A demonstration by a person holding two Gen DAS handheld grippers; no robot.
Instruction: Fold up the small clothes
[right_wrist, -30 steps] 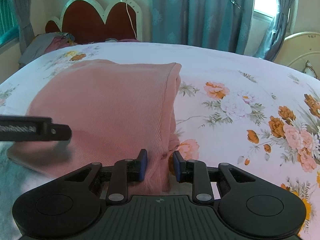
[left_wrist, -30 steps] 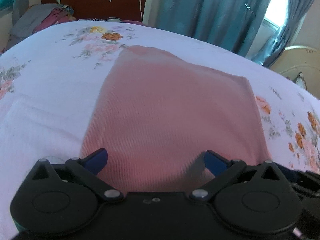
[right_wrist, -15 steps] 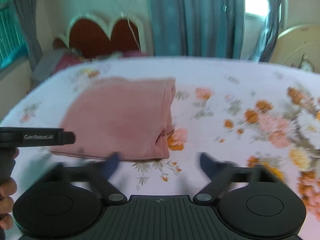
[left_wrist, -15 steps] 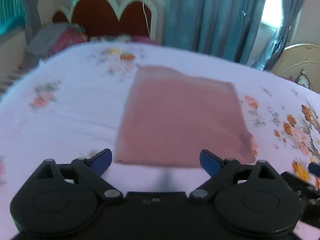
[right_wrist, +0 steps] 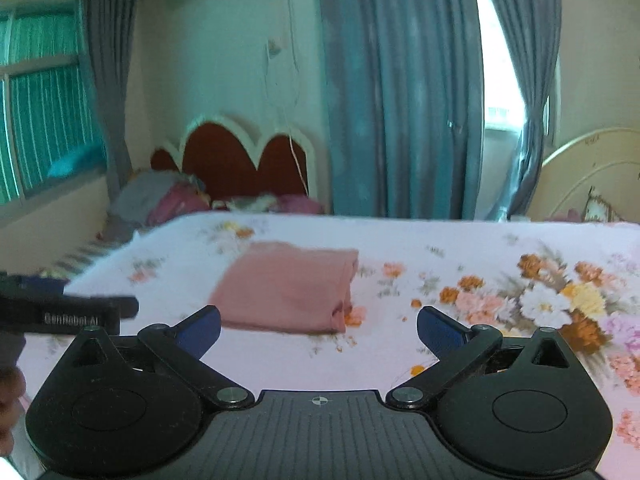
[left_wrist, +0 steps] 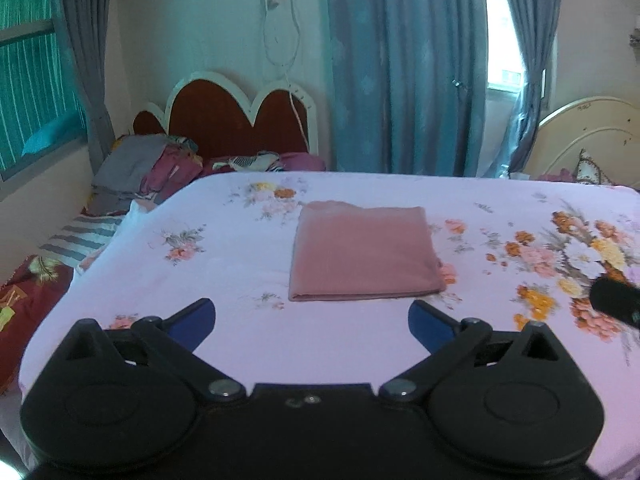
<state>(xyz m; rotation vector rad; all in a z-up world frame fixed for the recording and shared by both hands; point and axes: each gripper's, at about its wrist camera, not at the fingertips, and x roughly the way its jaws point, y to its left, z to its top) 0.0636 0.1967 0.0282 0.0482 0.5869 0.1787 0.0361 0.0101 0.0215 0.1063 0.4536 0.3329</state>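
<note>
A pink garment lies folded into a flat rectangle on the floral bedsheet; in the right wrist view the garment looks blurred, its folded layers showing at the near right corner. My left gripper hovers back from its near edge, jaws opening wide with nothing between them. My right gripper also hangs short of the cloth, jaws opening and empty. The left gripper's body shows at the left edge, the right gripper's tip at the far right.
A scalloped red headboard stands behind the bed, with a pile of clothes to its left. Blue curtains hang at the back. A cream headboard stands at the right. A hand shows at the left edge.
The right gripper let go of the garment's near right corner and opened. Both grippers pulled back and rose, so the folded garment now lies smaller and farther away.
</note>
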